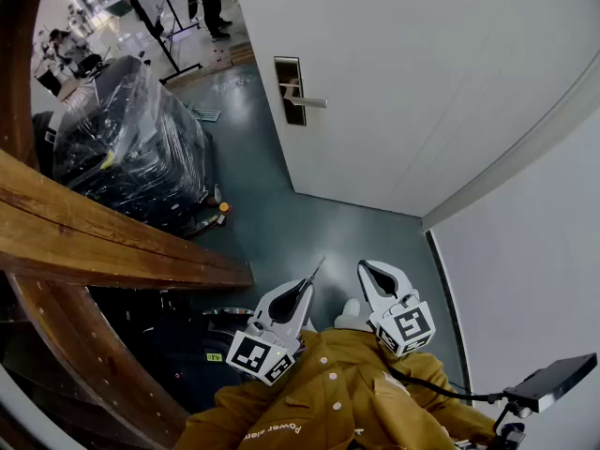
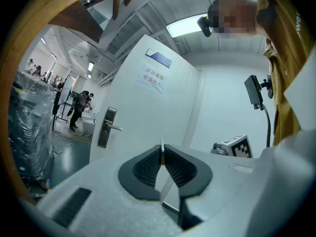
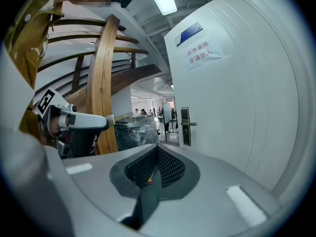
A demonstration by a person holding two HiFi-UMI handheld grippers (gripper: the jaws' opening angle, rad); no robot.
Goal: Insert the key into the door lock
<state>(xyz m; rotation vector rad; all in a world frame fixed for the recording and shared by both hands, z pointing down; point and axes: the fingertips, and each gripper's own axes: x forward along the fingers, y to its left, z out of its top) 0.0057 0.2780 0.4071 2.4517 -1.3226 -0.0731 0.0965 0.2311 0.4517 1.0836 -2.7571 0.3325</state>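
Note:
The white door stands ahead with a steel lock plate and lever handle, some way from both grippers. My left gripper is shut on a thin key whose blade sticks out past the fingertips. In the left gripper view the key stands edge-on between the closed pads, with the lock plate far off to the left. My right gripper is beside the left one, shut with nothing in it. In the right gripper view its jaws are together, and the lock plate shows beyond them.
A black load wrapped in clear plastic stands on the green floor left of the door. Curved wooden beams run along the left. A paper notice hangs on the door. A white wall is at the right. People stand far back.

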